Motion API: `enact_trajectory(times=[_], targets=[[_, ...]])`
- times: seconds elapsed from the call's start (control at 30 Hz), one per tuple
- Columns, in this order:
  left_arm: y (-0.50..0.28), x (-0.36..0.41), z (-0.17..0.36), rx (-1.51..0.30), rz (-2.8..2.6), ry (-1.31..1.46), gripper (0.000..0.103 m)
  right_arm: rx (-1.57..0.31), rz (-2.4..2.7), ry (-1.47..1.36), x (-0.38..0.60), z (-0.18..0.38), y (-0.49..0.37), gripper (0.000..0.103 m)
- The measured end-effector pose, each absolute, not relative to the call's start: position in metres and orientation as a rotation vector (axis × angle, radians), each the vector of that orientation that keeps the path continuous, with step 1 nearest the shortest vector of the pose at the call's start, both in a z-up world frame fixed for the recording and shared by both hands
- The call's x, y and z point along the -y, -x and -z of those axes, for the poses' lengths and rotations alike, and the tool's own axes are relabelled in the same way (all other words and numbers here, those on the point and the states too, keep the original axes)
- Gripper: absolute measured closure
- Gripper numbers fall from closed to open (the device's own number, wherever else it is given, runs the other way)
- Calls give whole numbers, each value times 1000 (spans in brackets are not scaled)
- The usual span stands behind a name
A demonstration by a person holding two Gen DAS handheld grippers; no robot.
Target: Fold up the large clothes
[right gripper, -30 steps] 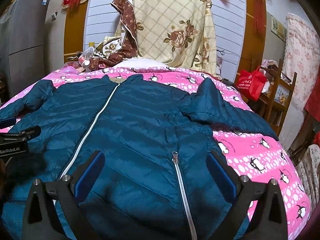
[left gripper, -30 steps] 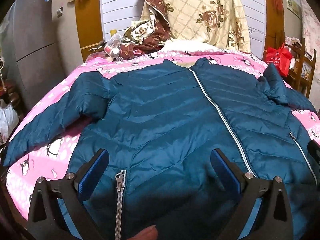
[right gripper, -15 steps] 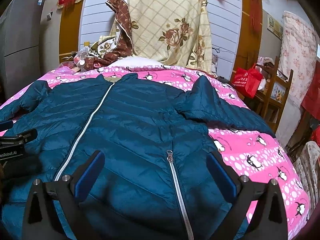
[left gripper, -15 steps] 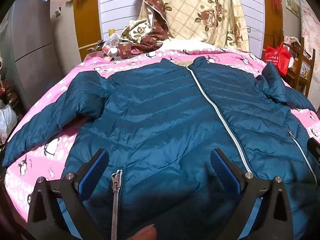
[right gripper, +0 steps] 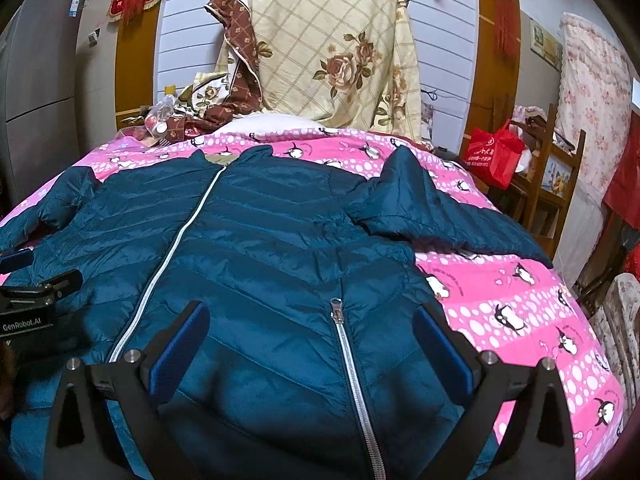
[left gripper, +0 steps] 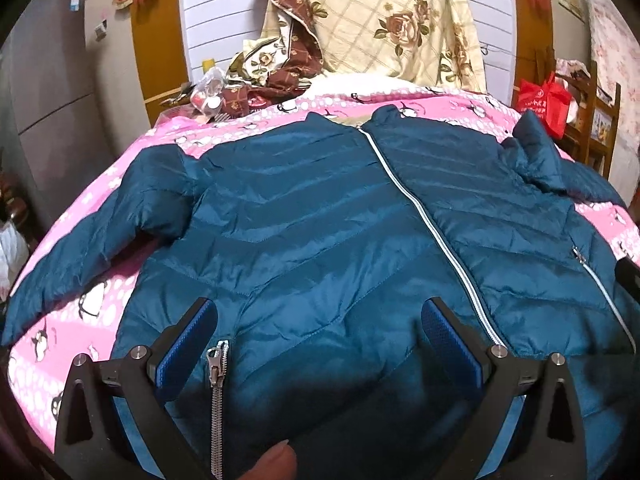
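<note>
A large teal quilted jacket (left gripper: pixel 320 216) lies front up and zipped on a pink penguin bedspread (left gripper: pixel 92 300), sleeves spread to both sides. It also shows in the right wrist view (right gripper: pixel 280 248). My left gripper (left gripper: pixel 320 324) is open and empty, just above the jacket's lower left panel beside its pocket zip (left gripper: pixel 216 364). My right gripper (right gripper: pixel 310 326) is open and empty above the lower right panel, with the pocket zip (right gripper: pixel 338 312) between its fingers. The left gripper's body (right gripper: pixel 28 304) shows at the left edge of the right wrist view.
A floral quilt (right gripper: pixel 332 48) hangs on the wall behind the bed. Bottles and cloth (left gripper: pixel 216 92) lie at the bed's far left. A grey fridge (left gripper: pixel 44 92) stands left. A red bag (right gripper: pixel 496 152) and wooden shelf (right gripper: pixel 560 184) stand right.
Both grippers have drawn back slightly toward the jacket's hem and tilted, so the jacket sits a little lower and nearer in view. Both stay open.
</note>
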State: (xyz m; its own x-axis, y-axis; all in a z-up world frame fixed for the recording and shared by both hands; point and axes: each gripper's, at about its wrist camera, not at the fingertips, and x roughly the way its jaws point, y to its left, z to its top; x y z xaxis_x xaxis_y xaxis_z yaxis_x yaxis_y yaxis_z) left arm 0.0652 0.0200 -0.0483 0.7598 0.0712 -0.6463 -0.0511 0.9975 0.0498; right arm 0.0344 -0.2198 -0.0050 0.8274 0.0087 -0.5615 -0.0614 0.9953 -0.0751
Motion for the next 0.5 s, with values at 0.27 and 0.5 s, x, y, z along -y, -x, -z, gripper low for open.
enact_trajectory(times=[0.27, 0.5], targets=[[-64, -19, 47, -705, -58, -41, 25, -593, -35, 92, 221, 5, -34, 0], [-64, -19, 47, -703, -56, -41, 25, -594, -34, 91, 221, 5, -35, 0]])
